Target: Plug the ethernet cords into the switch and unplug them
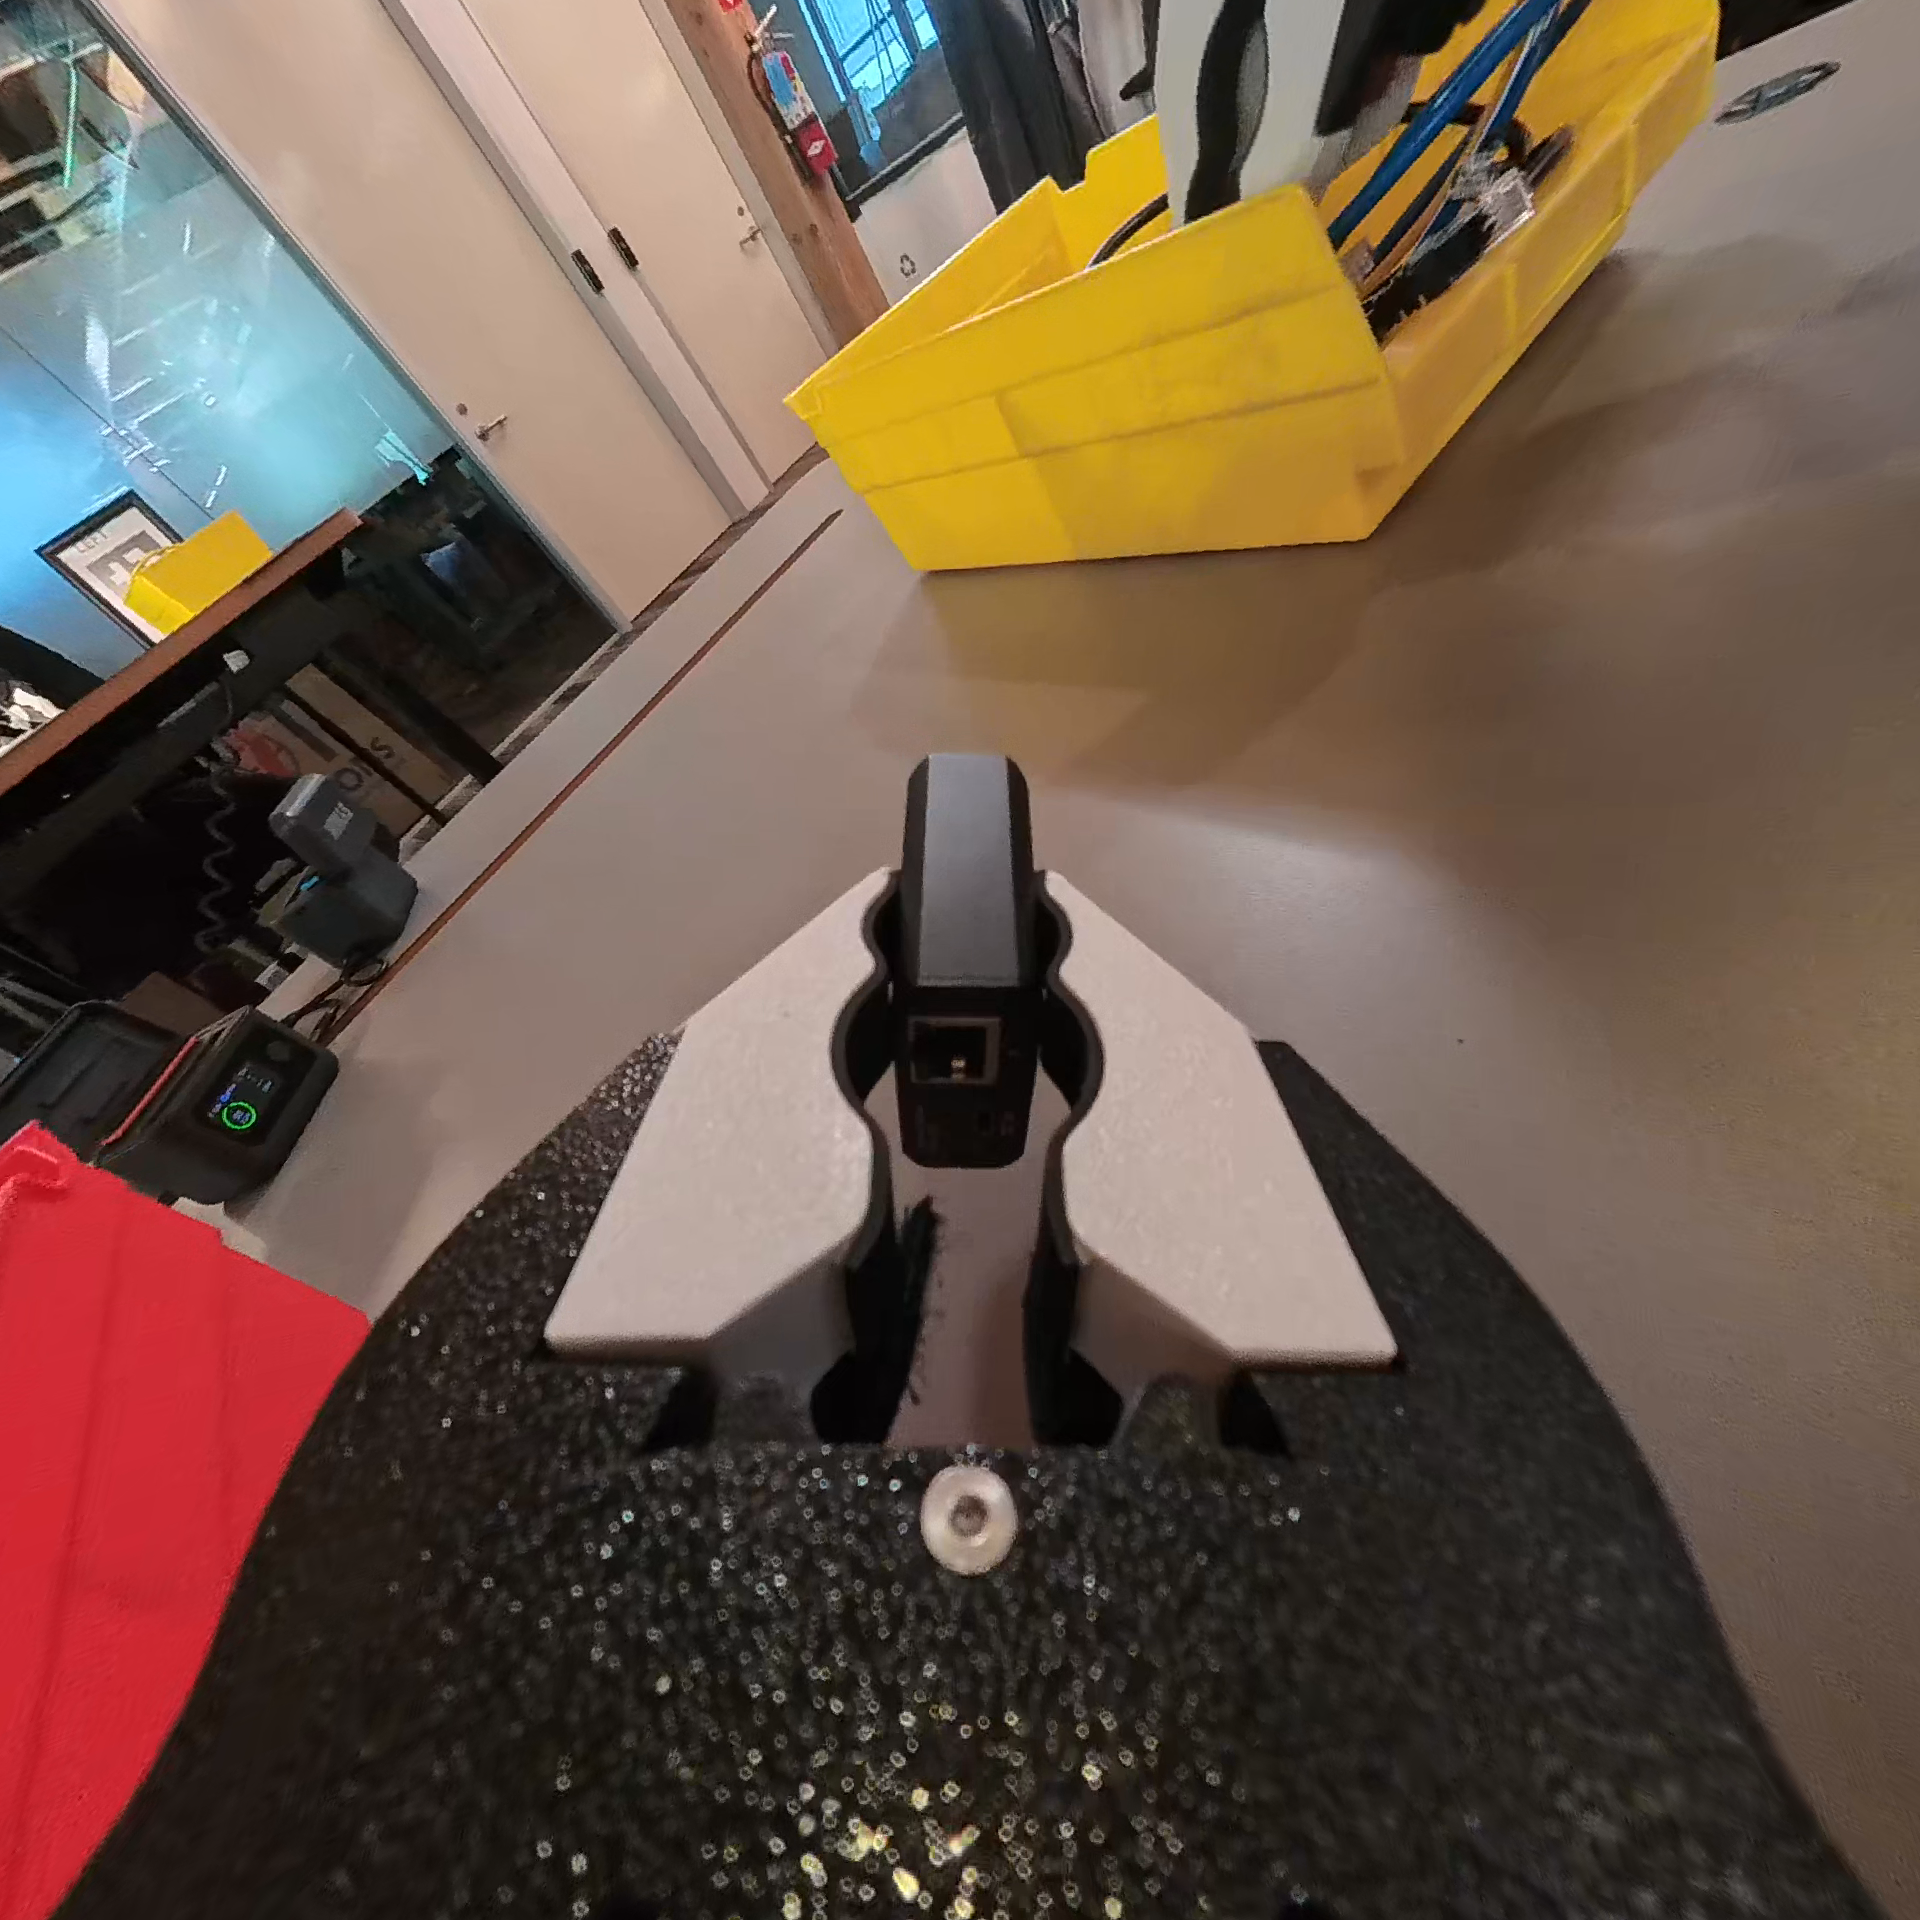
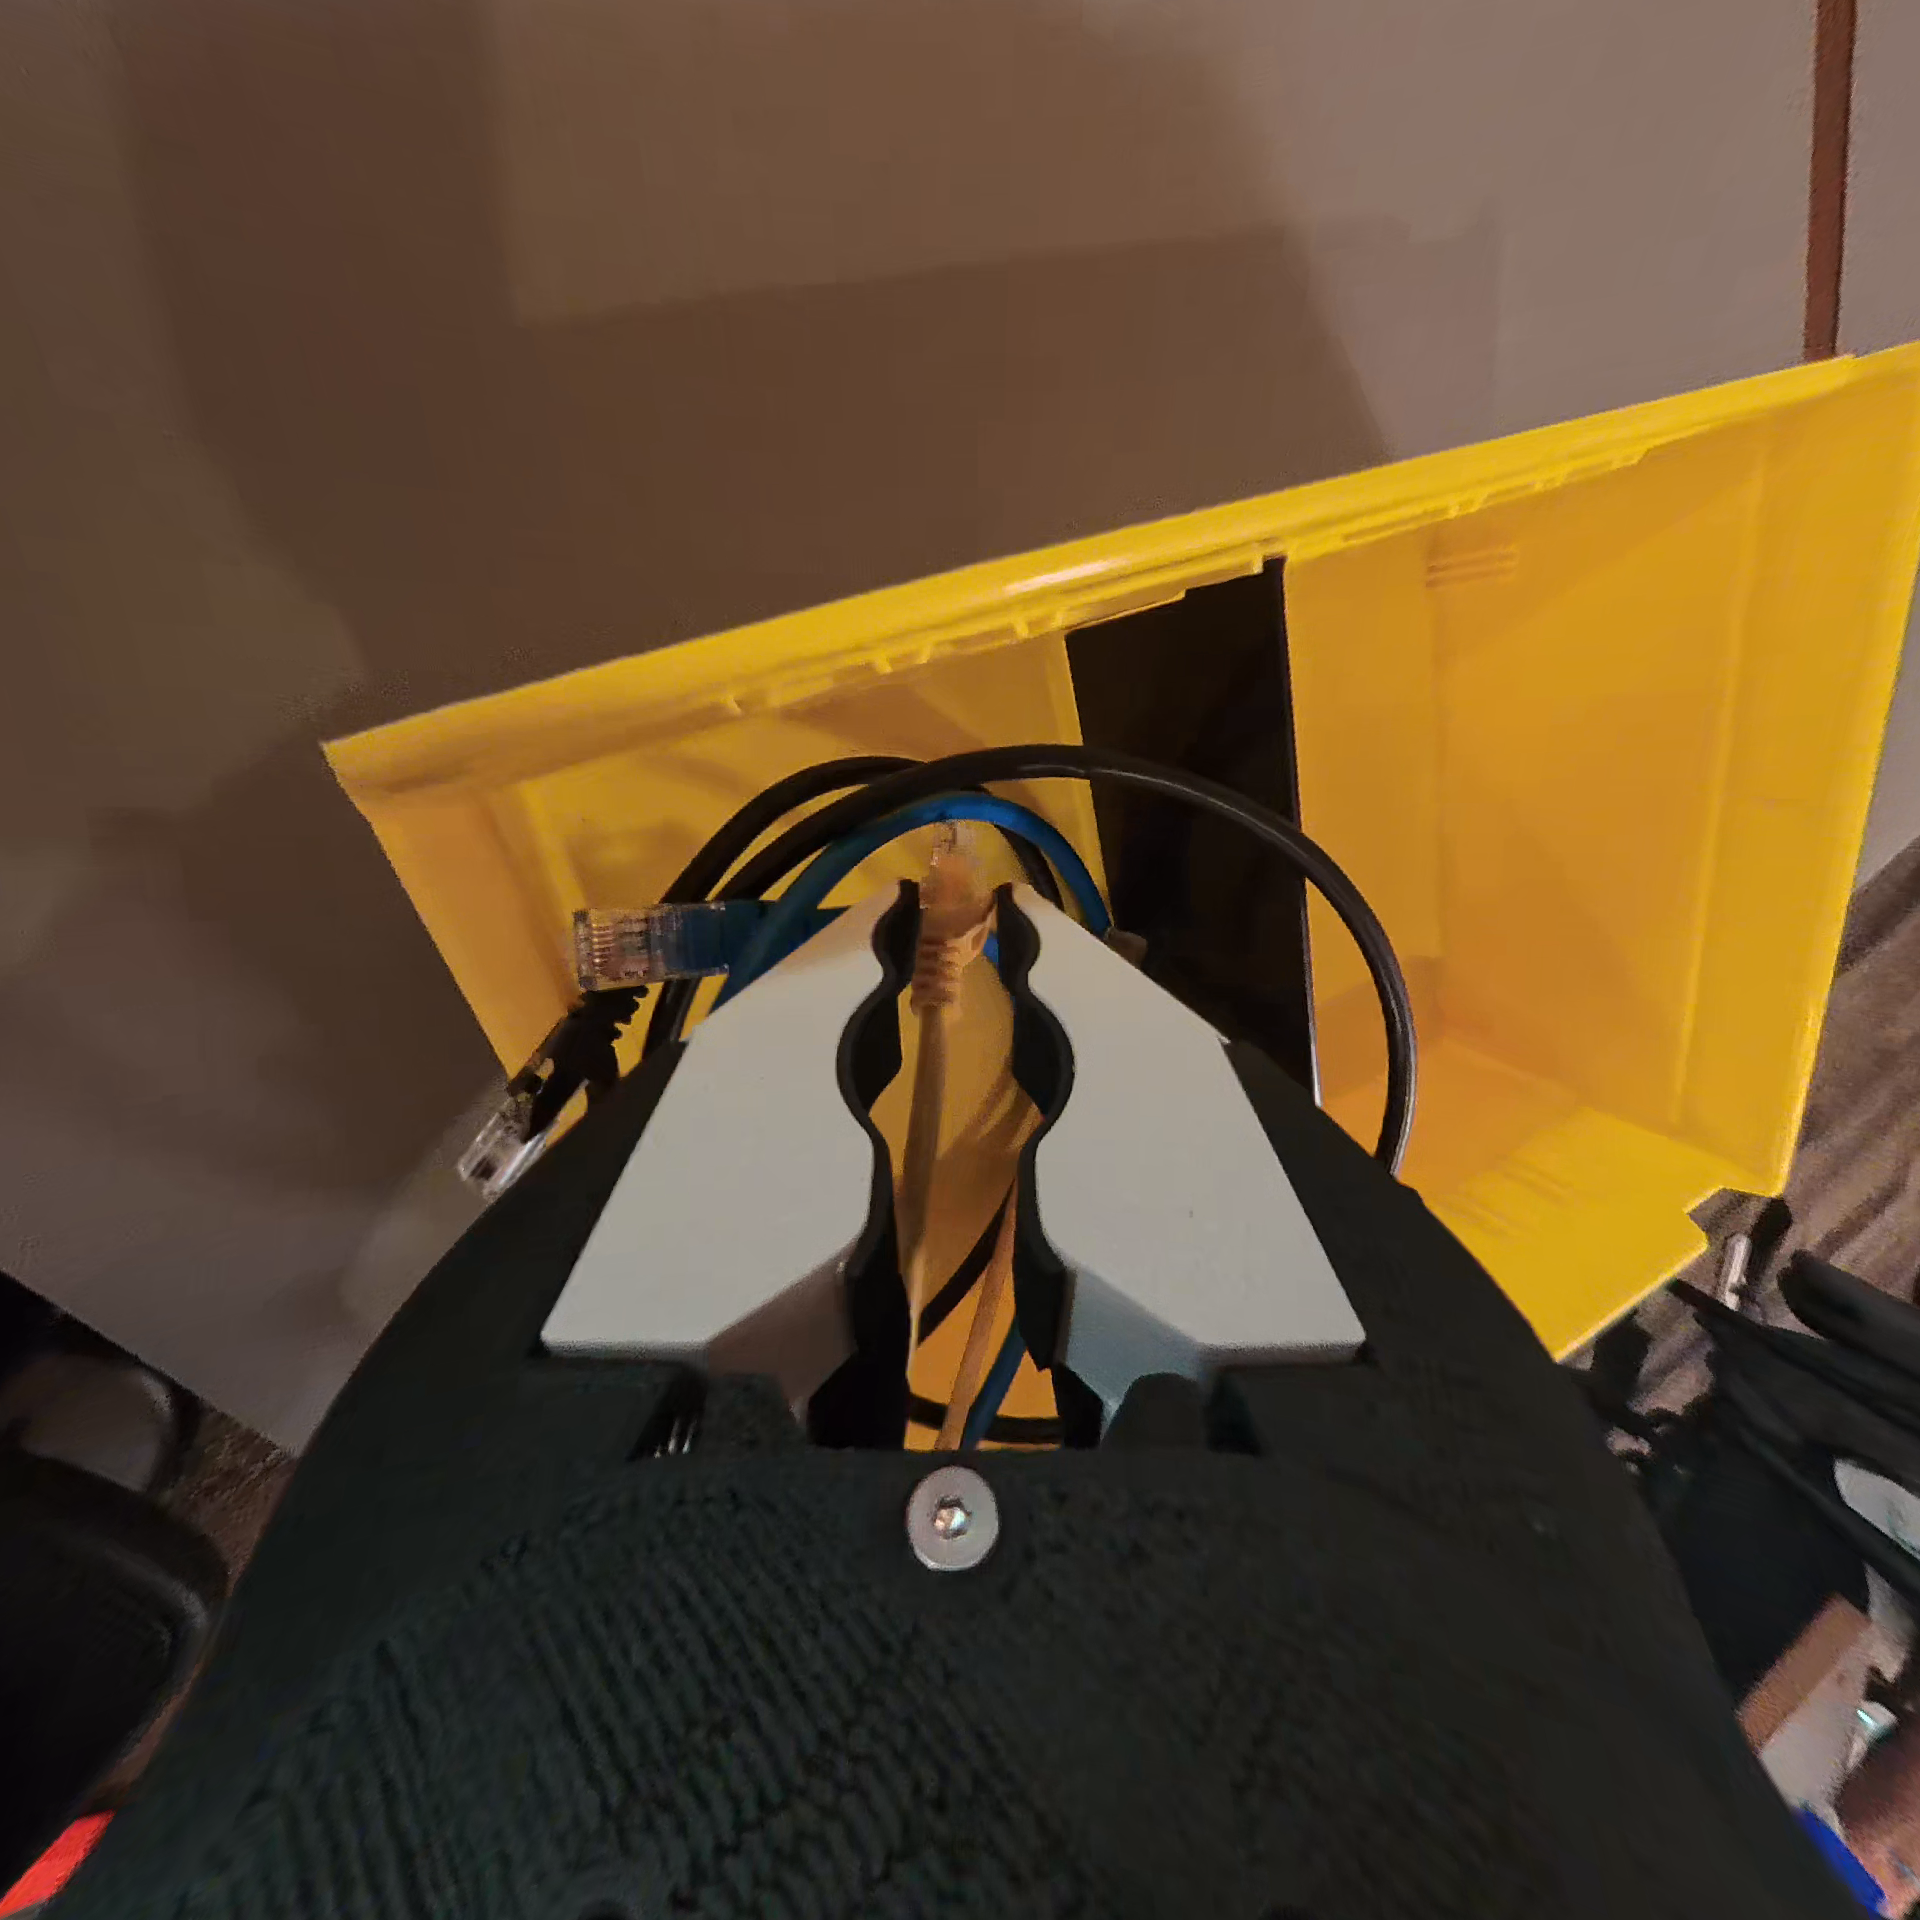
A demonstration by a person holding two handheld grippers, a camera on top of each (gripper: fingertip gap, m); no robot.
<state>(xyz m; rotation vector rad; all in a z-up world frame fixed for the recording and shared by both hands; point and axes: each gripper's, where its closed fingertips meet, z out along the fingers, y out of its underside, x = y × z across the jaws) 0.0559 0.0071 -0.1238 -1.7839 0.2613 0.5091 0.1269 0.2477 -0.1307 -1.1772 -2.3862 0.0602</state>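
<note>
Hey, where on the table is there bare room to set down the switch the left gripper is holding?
The table lies bare between the left gripper, which holds the black switch, and the yellow bin, and on to the right. It is crowded in the bin's near compartment, where the right gripper works among blue, black and orange cords.

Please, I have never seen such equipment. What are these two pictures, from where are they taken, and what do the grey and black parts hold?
No robot arm here: a person holds a two-finger tool in each hand, each with a camera looking forward along its fingers. In the left wrist view, the left claw is shut on a small black switch, its port facing the camera, above a grey table. In the right wrist view, the right claw reaches into a yellow bin and grips a yellow cord just behind its plug. Blue cords and black cords lie there too.
</note>
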